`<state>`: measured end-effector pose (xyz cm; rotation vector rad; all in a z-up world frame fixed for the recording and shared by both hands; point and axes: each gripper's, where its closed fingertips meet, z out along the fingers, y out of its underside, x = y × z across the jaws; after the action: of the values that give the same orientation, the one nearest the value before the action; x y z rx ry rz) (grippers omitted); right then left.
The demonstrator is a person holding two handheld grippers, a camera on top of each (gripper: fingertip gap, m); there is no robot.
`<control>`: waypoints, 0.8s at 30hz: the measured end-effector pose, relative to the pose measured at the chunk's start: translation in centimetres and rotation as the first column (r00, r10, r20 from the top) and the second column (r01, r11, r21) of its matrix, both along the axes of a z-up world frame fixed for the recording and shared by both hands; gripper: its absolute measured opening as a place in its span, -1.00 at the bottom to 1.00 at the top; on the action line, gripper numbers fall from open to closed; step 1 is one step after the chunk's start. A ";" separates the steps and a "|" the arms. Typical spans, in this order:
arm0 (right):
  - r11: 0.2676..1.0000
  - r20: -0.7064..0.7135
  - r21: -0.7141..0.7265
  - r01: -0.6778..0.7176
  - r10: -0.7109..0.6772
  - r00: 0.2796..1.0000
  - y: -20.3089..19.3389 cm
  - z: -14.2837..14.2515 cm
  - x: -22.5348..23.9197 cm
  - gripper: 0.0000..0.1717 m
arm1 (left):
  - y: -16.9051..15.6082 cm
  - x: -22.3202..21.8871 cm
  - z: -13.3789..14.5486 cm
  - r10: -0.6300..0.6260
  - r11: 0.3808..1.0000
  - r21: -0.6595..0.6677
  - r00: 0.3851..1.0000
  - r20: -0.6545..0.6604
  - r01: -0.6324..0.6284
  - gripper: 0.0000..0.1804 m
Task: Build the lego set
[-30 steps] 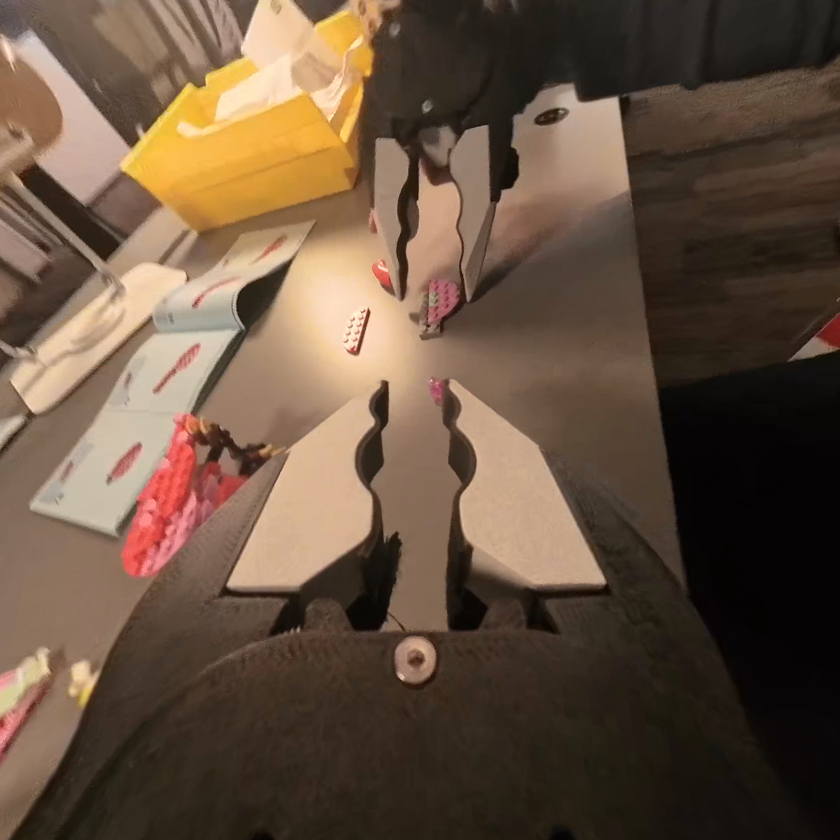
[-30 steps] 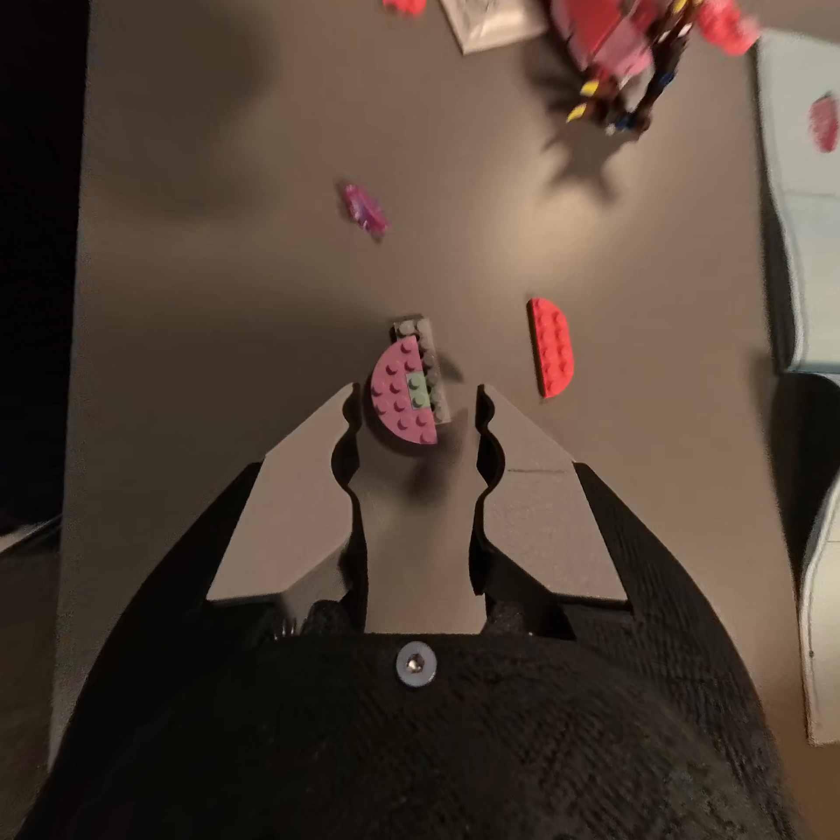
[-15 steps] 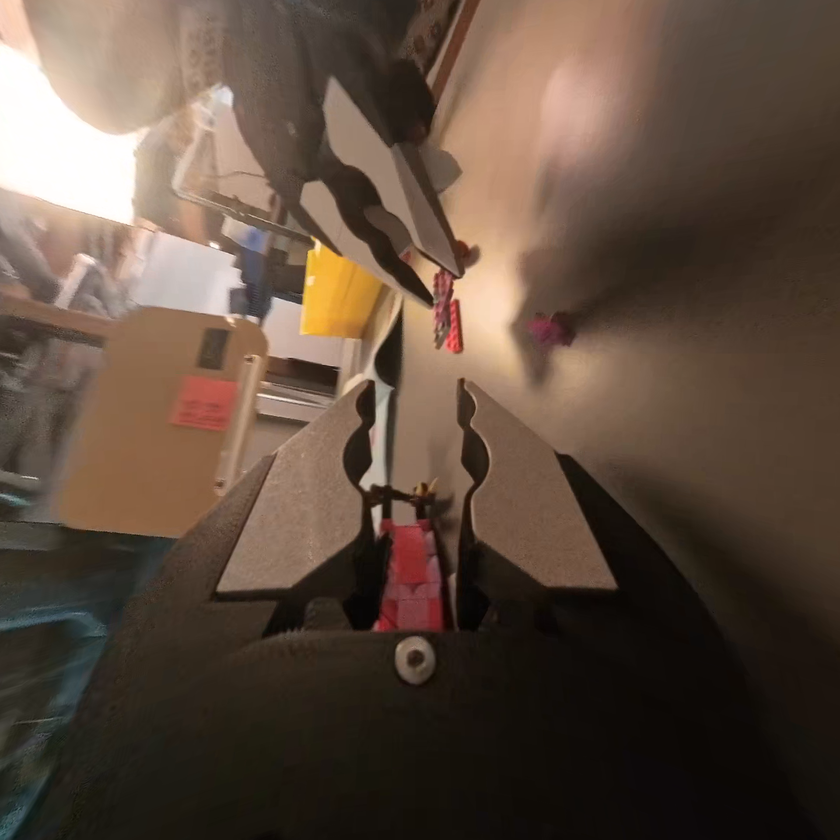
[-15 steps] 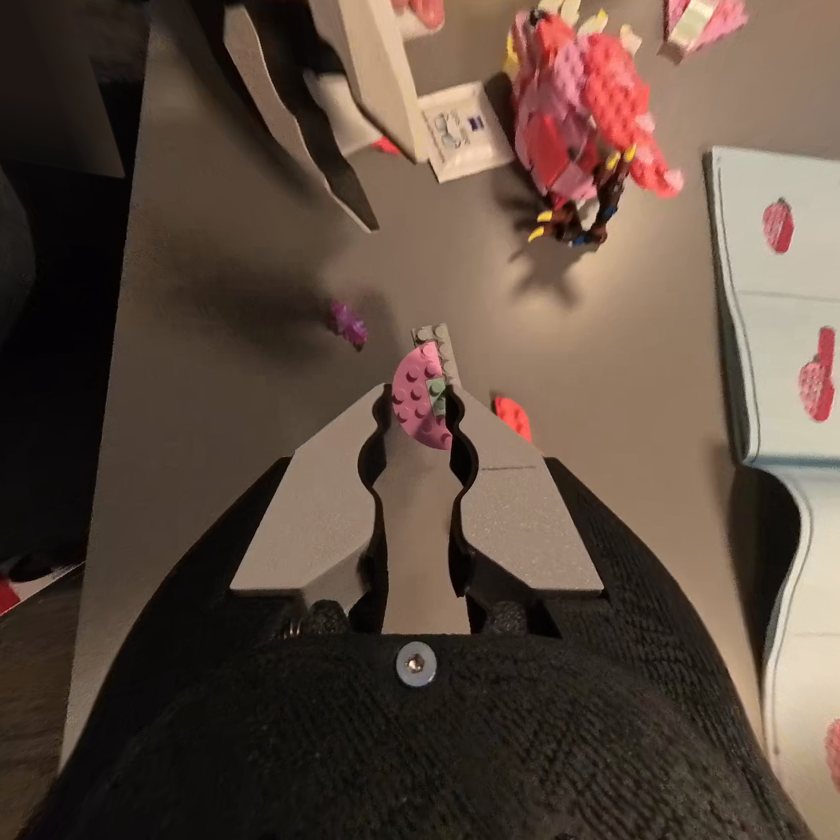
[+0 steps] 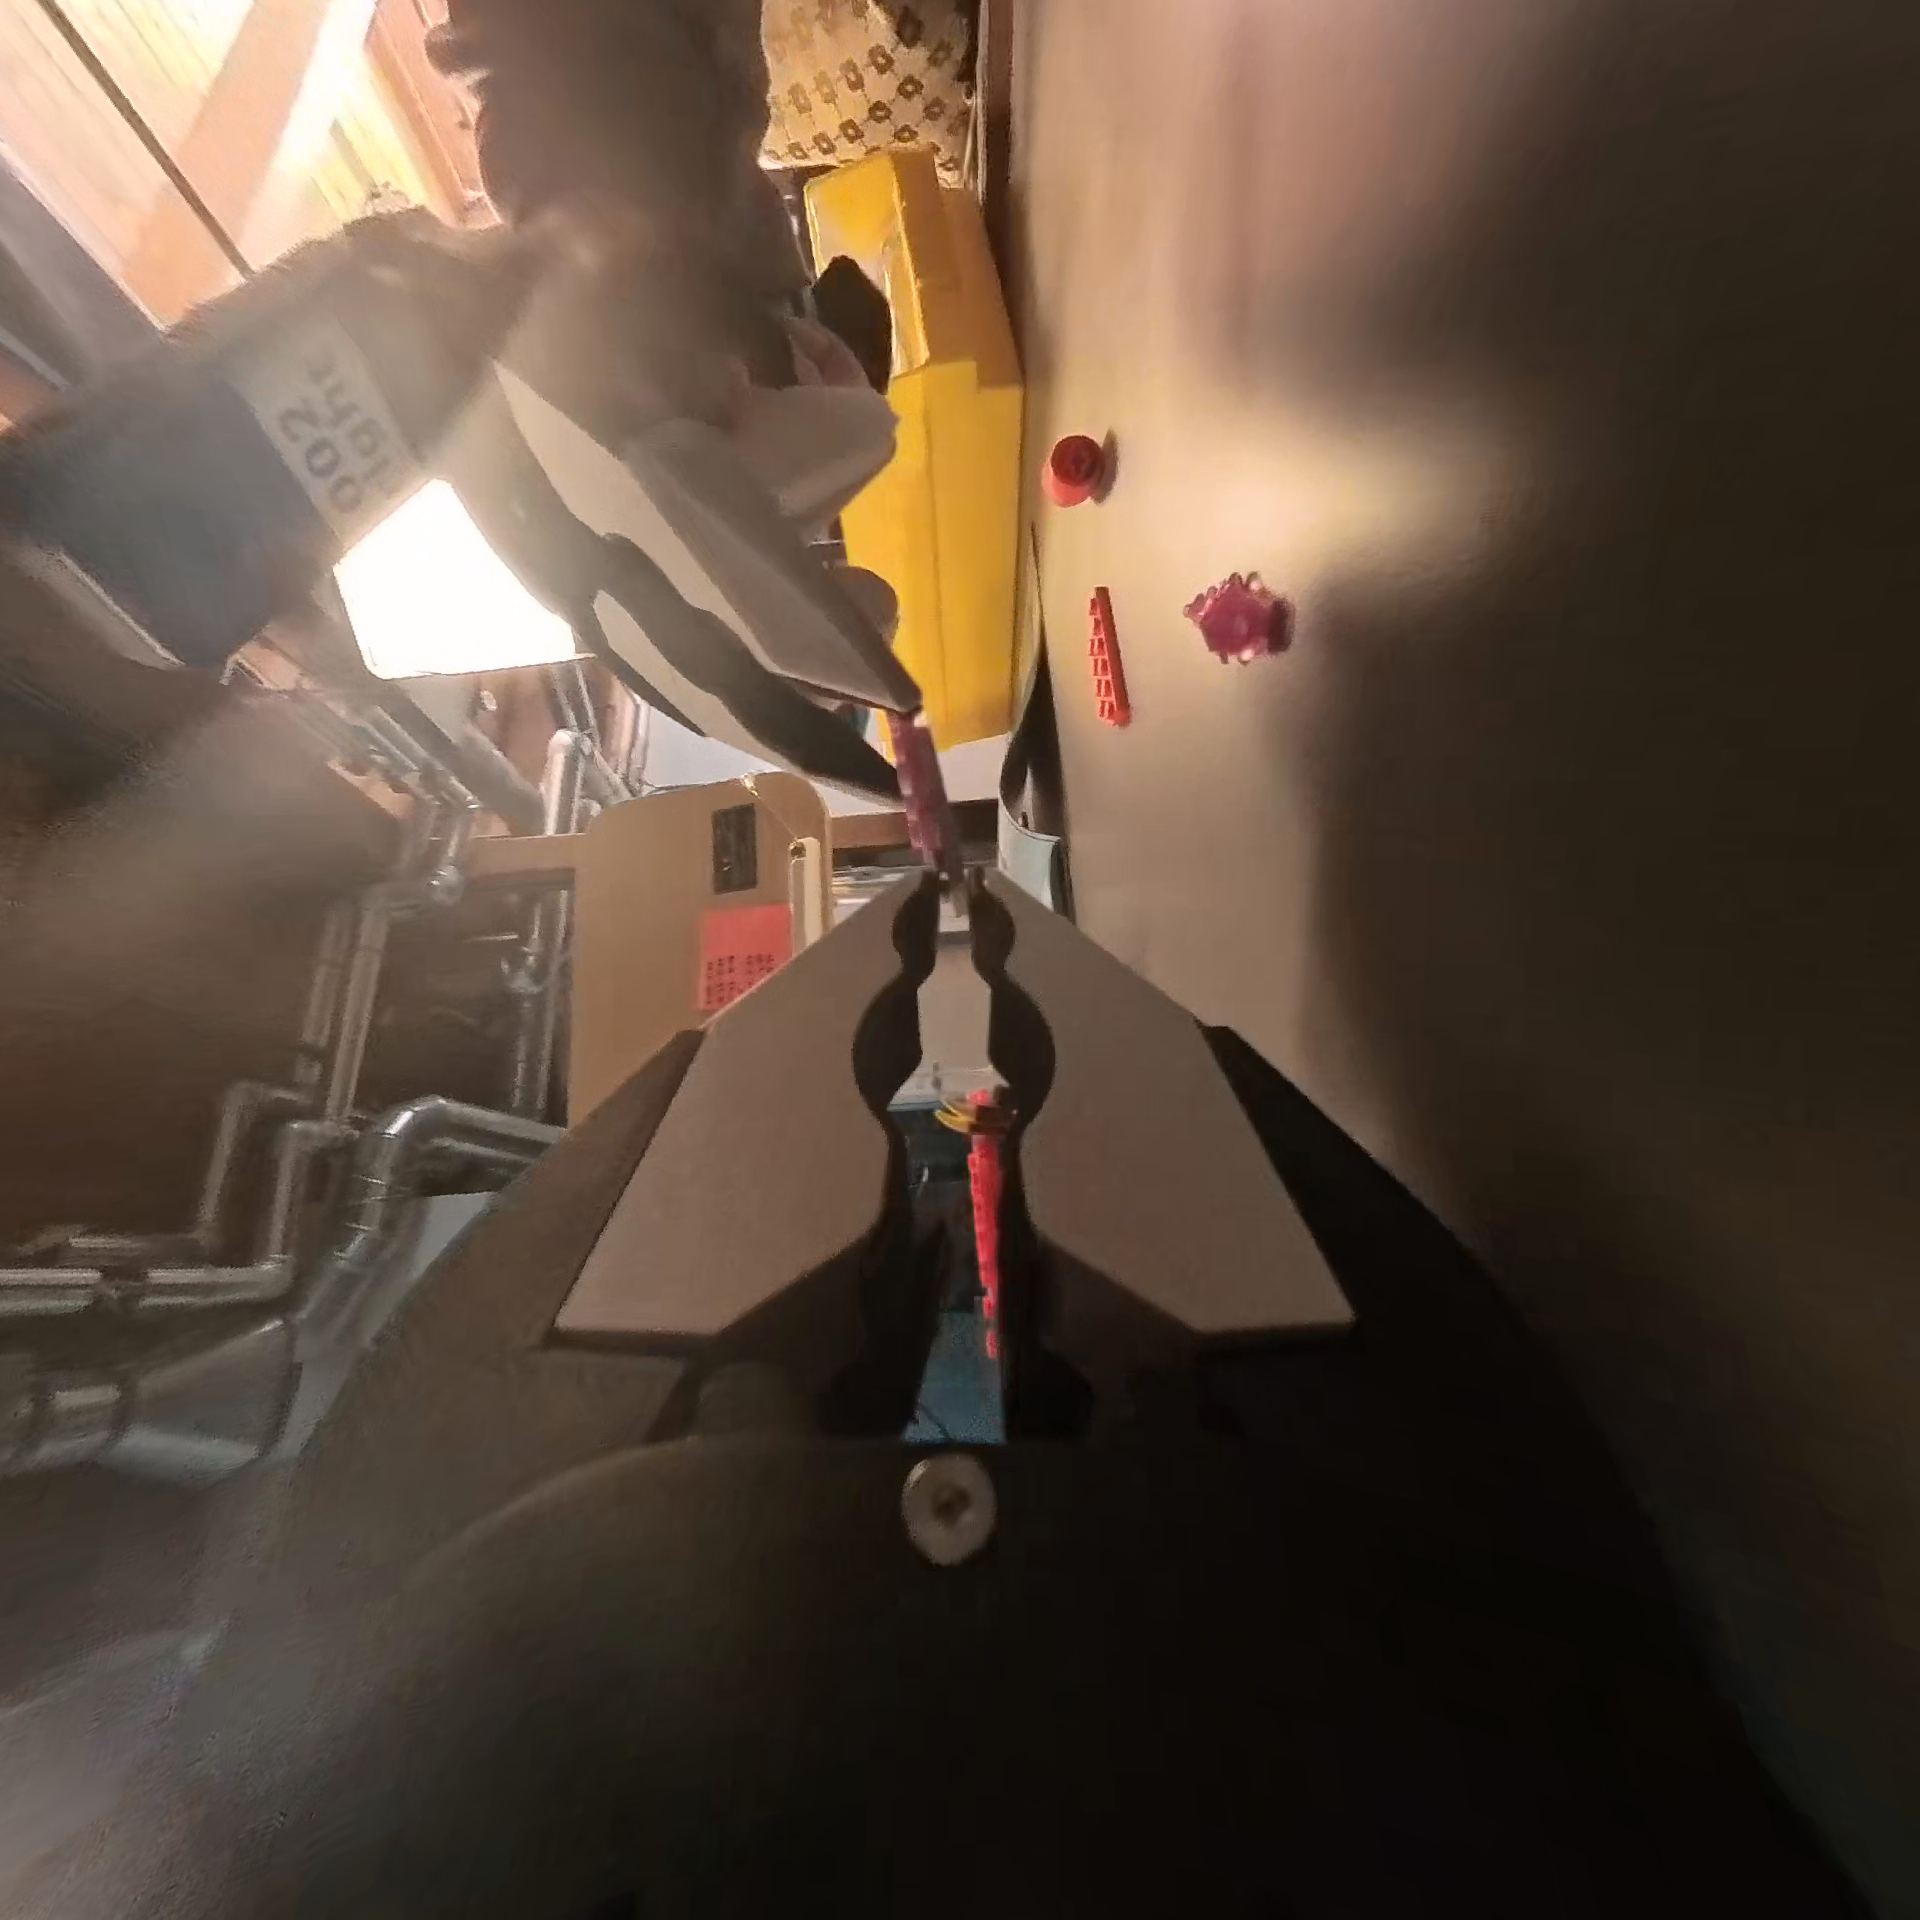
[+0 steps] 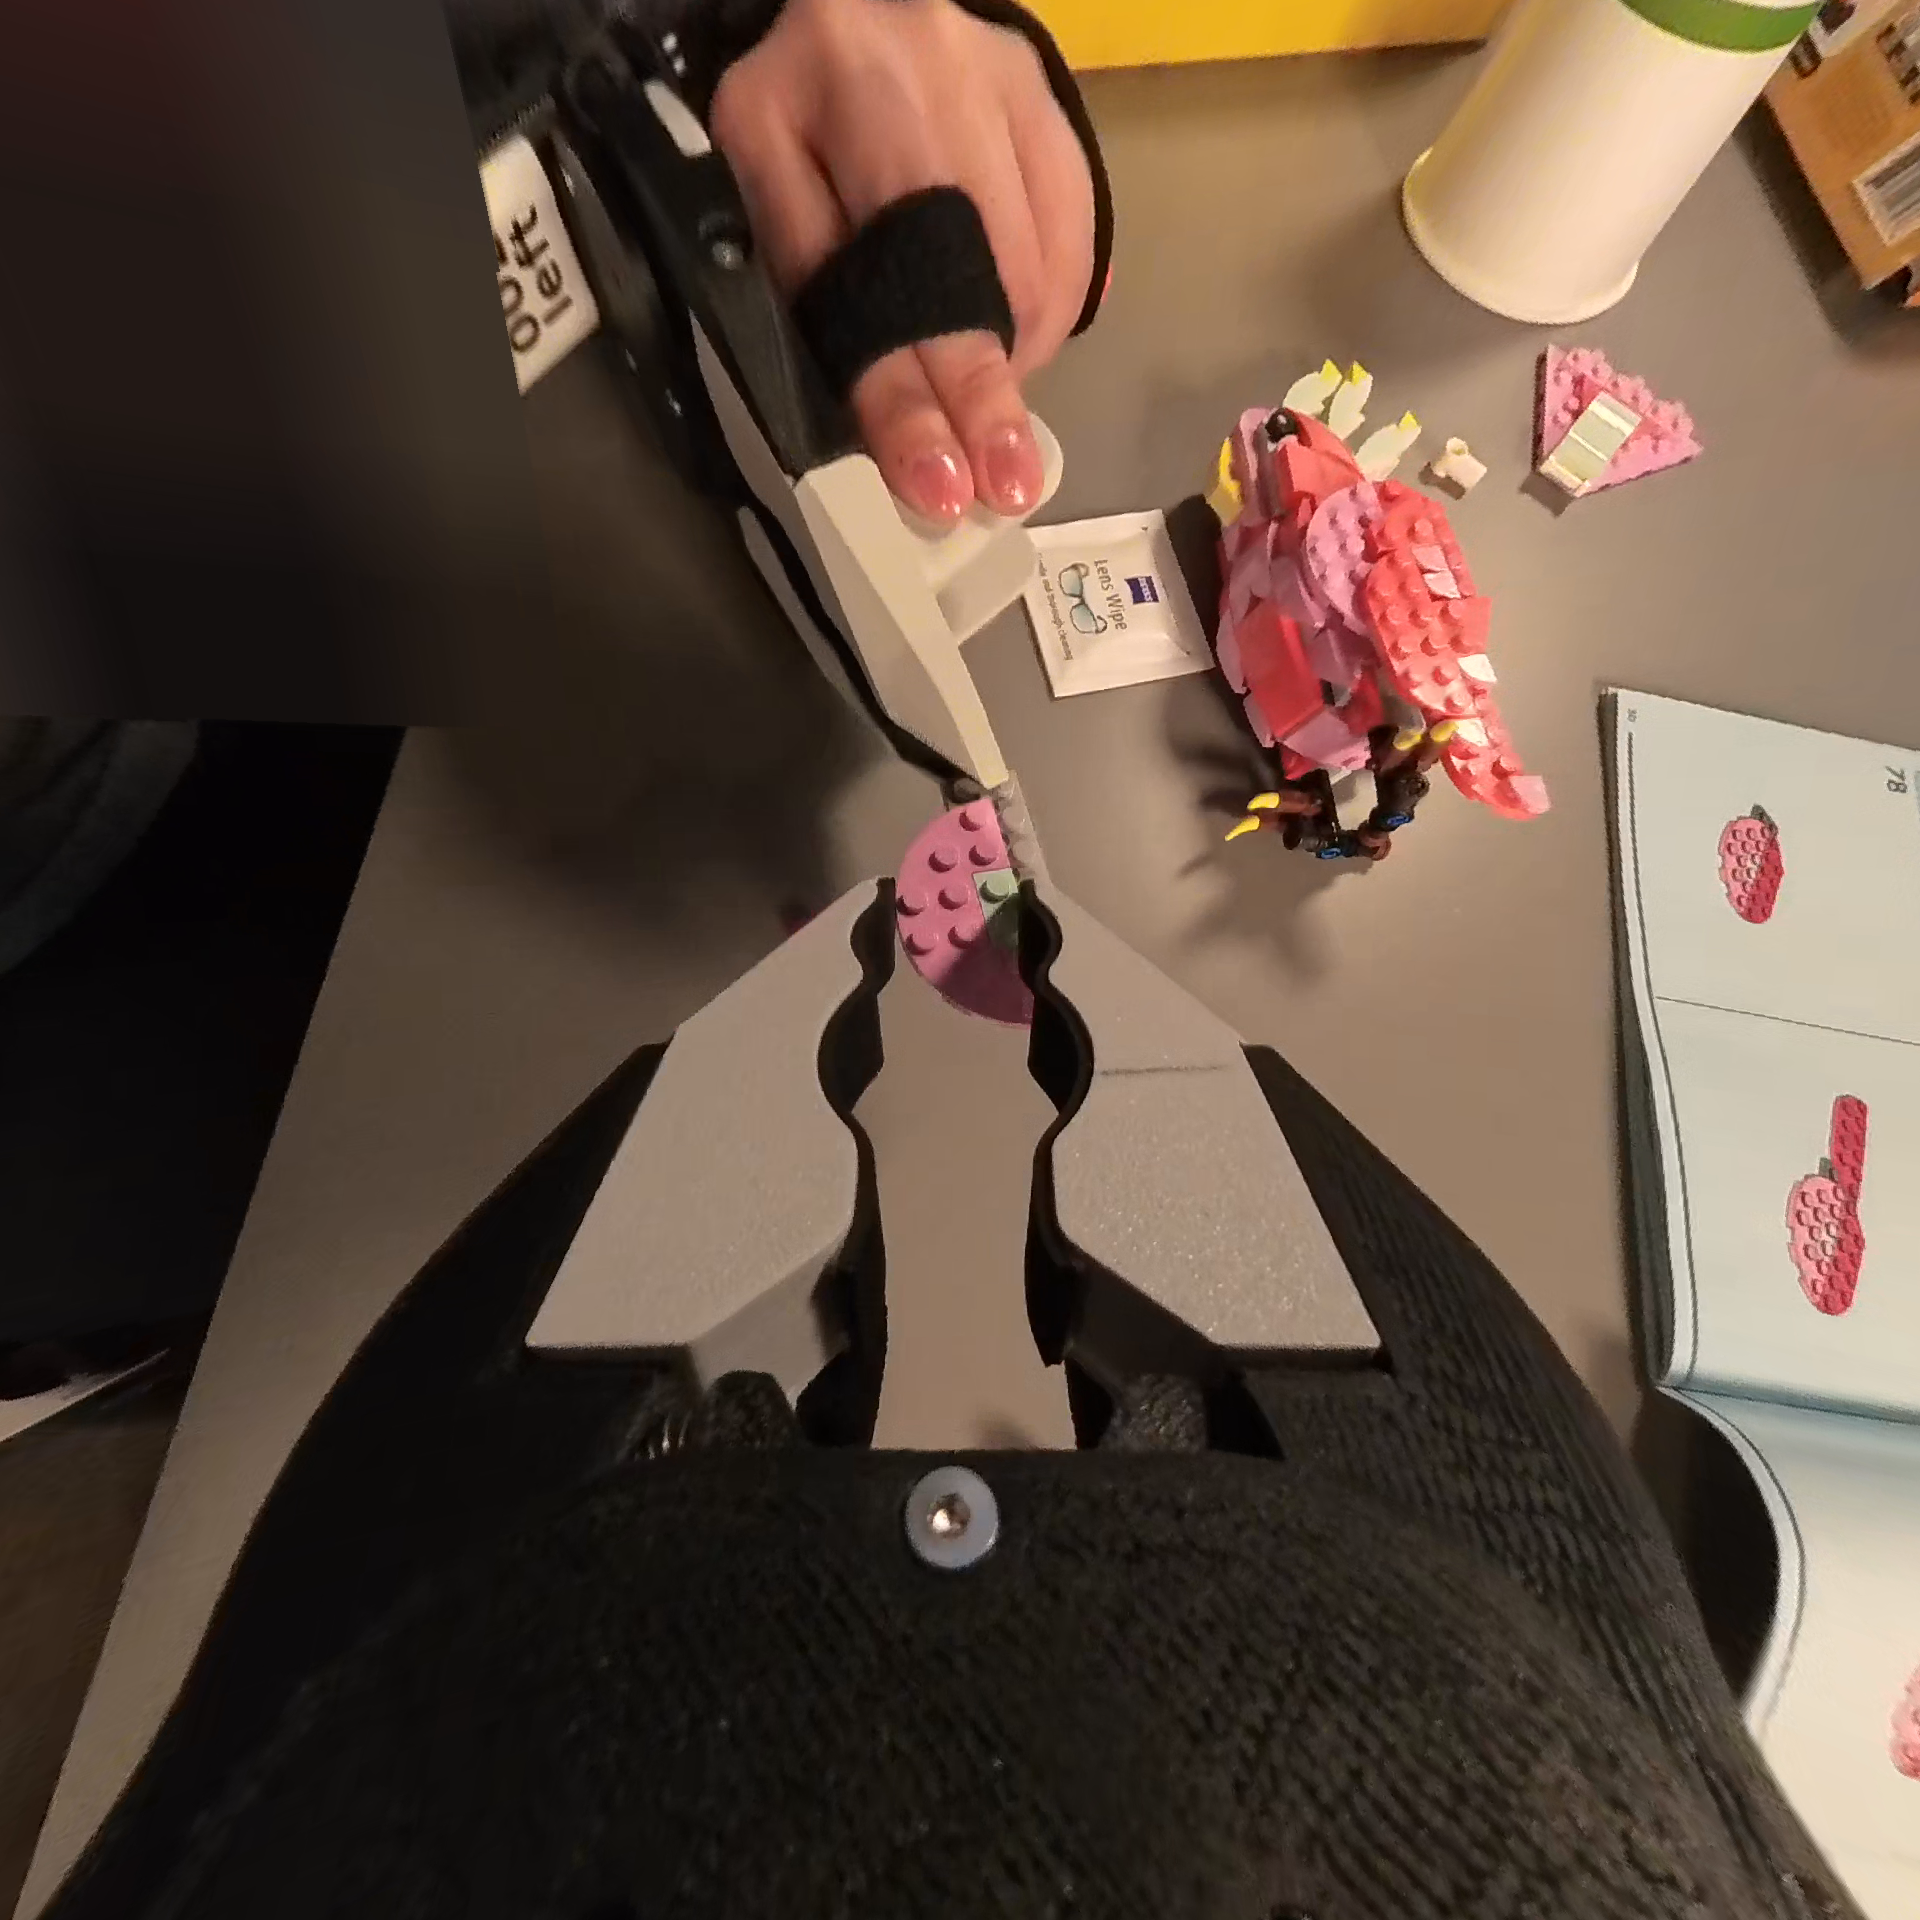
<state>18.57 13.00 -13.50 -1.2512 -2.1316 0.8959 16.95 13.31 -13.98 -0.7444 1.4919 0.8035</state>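
The right hand-held gripper point(image 6: 961, 904) was clamped across the pink half-round plate point(image 6: 951, 883), one pad on its curved edge and the other on the straight side where a grey strip point(image 6: 1023, 831) and a small green piece point(image 6: 1000, 896) were attached; the plate was held clear of the grey worktop point(image 6: 1299, 997), seemingly to steady it for the other tool. The left hand-held gripper point(image 6: 987, 781) came in from the far side with its fingers almost together, pinching the far end of the grey strip; its own view confirmed the fingertips point(image 5: 920, 896) nipping the thin edge of the assembly point(image 5: 920, 774), which ran edge-on between the two tools. A hand point(image 6: 935, 208) in a black strap worked the left tool's trigger. Just beyond lay a white sachet point(image 6: 1117, 613); near it stood a red and pink brick bird point(image 6: 1361, 613), with a pink wedge part point(image 6: 1605, 426) and a small cream piece point(image 6: 1460, 462) farther off. An open booklet point(image 6: 1766, 987) lay to the right, a paper cup point(image 6: 1558, 156) at the rear. The left view showed a yellow bin point(image 5: 935, 436), a red round piece point(image 5: 1075, 470), a red plate point(image 5: 1110, 655) and a magenta piece point(image 5: 1238, 615) loose on the worktop.
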 end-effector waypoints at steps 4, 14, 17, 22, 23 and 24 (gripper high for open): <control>0.999 -0.017 -0.048 0.009 -0.010 1.000 0.1 -0.2 0.4 -0.76 | 0.0 0.3 0.6 -0.002 0.999 0.032 1.000 -0.001 0.002 -0.97; 0.982 0.094 -0.087 0.170 -0.162 0.982 6.8 -2.2 3.7 -0.52 | 1.1 -0.9 -0.5 -0.040 0.998 0.043 0.998 -0.053 0.042 -0.98; 0.981 0.170 -0.110 0.157 -0.137 0.976 7.1 -3.8 3.9 -0.60 | 0.9 -0.7 -0.4 -0.053 0.997 0.048 0.998 -0.040 0.055 -0.98; 0.984 0.197 -0.094 0.152 -0.131 0.972 7.8 -5.0 4.1 -0.64 | 1.1 -0.7 -0.5 -0.033 0.999 0.030 0.999 -0.021 0.034 -0.98; 0.984 0.198 -0.088 0.153 -0.133 0.971 8.0 -5.2 4.1 -0.65 | 1.1 -0.8 -0.5 -0.027 0.999 0.030 0.999 -0.018 0.027 -0.97; 0.984 0.201 -0.088 0.155 -0.135 0.970 8.1 -5.3 4.1 -0.65 | 1.1 -0.8 -0.5 -0.021 0.999 0.027 1.000 -0.014 0.022 -0.98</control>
<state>22.63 21.08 -18.83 -1.5839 -2.1290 0.8603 16.16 14.45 -14.49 -0.7027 1.4961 0.8129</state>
